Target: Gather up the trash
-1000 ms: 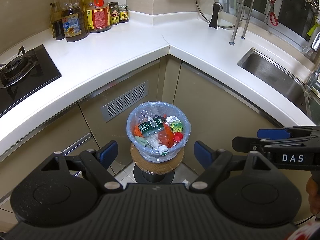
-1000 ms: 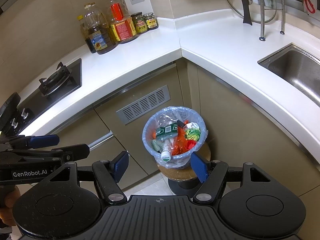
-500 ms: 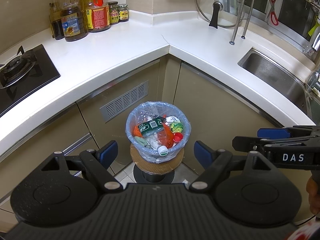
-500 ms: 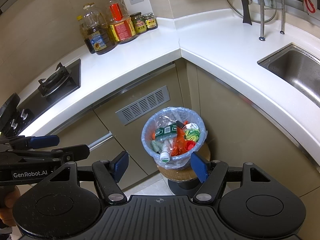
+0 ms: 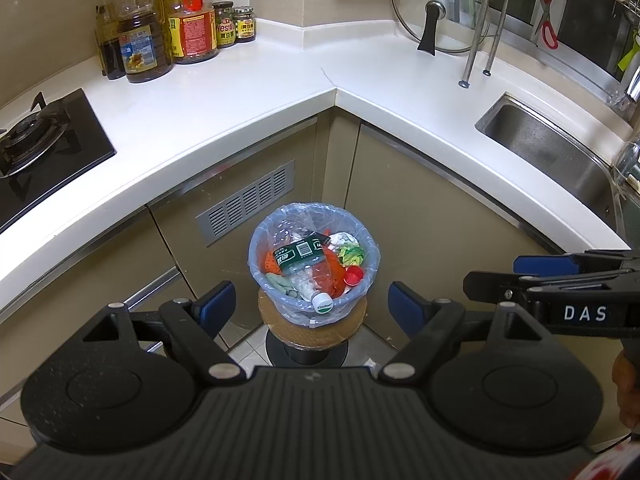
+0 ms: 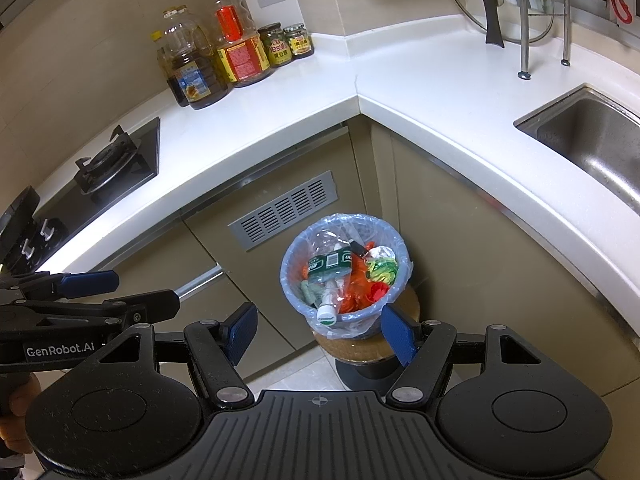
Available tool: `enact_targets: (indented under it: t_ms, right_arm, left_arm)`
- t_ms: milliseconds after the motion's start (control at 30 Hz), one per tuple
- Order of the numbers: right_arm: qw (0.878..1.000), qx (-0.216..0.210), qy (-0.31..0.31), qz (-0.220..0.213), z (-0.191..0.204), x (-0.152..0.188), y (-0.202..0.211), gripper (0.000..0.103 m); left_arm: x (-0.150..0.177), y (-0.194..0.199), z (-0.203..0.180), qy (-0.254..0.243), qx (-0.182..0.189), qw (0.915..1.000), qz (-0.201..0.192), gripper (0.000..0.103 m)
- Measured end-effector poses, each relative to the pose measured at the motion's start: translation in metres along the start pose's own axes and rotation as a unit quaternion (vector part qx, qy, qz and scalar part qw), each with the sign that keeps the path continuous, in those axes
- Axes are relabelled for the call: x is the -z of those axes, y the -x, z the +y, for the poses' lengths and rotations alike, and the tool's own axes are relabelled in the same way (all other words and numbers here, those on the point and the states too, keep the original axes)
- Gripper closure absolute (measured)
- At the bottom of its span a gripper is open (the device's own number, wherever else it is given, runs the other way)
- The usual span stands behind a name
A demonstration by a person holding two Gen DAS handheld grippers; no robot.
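Note:
A small trash bin lined with a blue plastic bag [image 5: 294,312] [image 6: 348,326] stands on a round wooden stool [image 5: 312,330] [image 6: 360,350] in the cabinet corner. It holds a crushed clear bottle with a green label [image 5: 302,256] [image 6: 330,264], a red cap [image 5: 354,276] and other wrappers. My left gripper [image 5: 310,306] hovers above and in front of the bin, open, with nothing between its blue pads. My right gripper [image 6: 318,332] is beside it, also open and empty. Each shows in the other's view: the right gripper [image 5: 494,272] and the left gripper [image 6: 146,292].
A white L-shaped counter [image 5: 248,92] wraps around the corner above the bin. On it are oil bottles and jars [image 5: 140,52], a gas stove [image 5: 36,136] at left, a steel sink [image 5: 552,148] at right and a glass pot lid [image 5: 436,8]. A vent grille [image 5: 246,202] sits behind the bin.

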State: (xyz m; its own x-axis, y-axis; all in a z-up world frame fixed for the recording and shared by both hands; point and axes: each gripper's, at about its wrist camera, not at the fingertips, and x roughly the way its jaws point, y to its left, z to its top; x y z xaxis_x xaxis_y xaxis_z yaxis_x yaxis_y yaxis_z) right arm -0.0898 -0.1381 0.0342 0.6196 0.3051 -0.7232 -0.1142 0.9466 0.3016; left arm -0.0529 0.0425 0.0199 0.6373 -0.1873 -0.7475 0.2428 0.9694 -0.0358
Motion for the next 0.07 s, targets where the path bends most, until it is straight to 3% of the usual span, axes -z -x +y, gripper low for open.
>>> enact_targets:
  t_ms: [67]
  right_arm:
    - [1.0,-0.001,0.0,0.001,-0.0019,-0.0006,-0.0002,0.034]
  left_arm:
    - [-0.0021,-0.0019,-0.0012,0.0,-0.001,1.0,0.002,0.02]
